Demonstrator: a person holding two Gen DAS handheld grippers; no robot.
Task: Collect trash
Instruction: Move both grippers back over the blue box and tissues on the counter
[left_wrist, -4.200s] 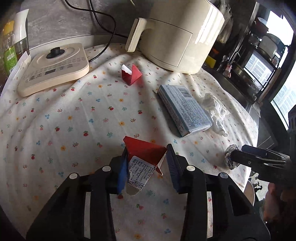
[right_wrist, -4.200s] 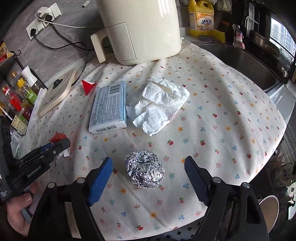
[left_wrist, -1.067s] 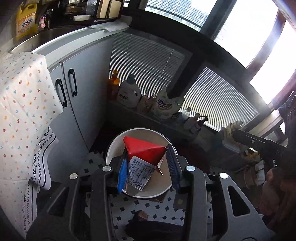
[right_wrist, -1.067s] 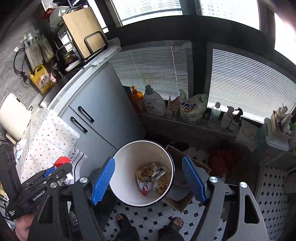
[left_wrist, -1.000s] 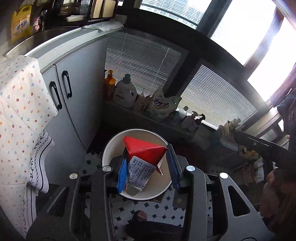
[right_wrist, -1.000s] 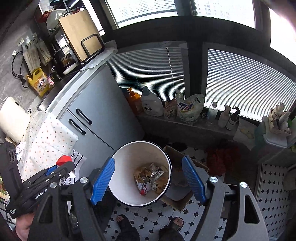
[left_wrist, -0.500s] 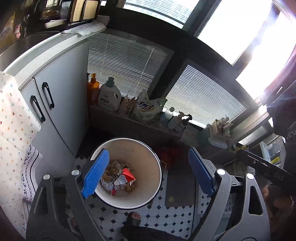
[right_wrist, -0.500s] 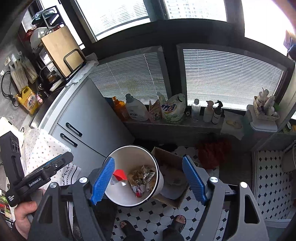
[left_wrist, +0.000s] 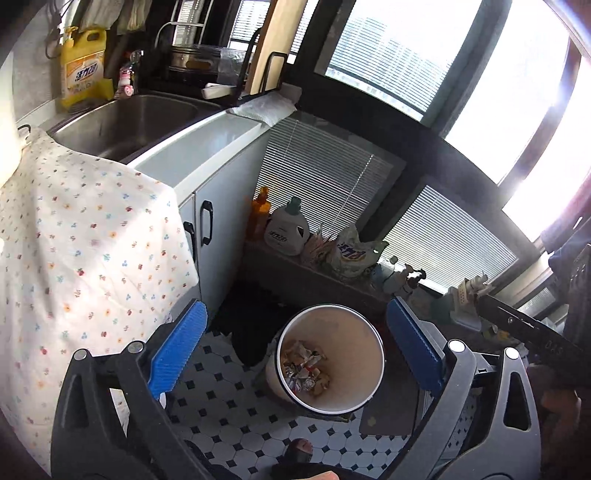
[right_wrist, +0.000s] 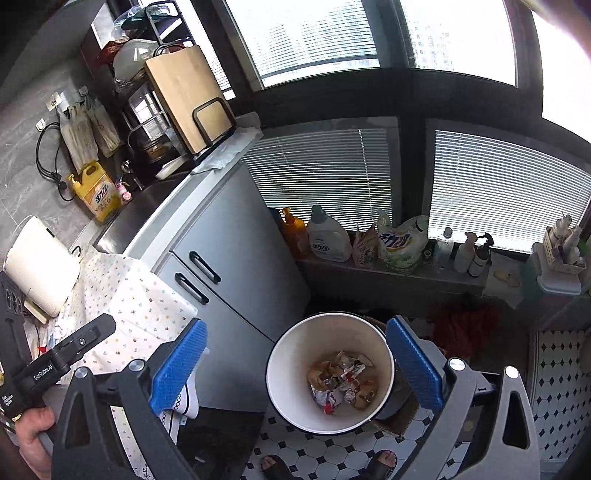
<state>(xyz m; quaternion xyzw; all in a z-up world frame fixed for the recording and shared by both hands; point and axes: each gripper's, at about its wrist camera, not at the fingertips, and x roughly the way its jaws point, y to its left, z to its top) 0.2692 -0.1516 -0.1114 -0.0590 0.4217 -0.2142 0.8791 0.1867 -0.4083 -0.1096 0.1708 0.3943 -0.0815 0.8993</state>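
A white trash bin stands on the tiled floor and holds crumpled trash, foil and wrappers among it. My left gripper is open and empty, high above the bin. My right gripper is open and empty too, above the same bin, with its trash showing between the jaws. The left gripper also shows at the left edge of the right wrist view. The right gripper shows at the right edge of the left wrist view.
A table with a flowered cloth is at the left. Grey cabinets and a sink stand behind it. Detergent bottles line a low ledge under the windows. The person's feet are by the bin.
The left gripper opened and dropped the red carton into the bin, then swung up and left toward the table. The right gripper stayed open over the bin.
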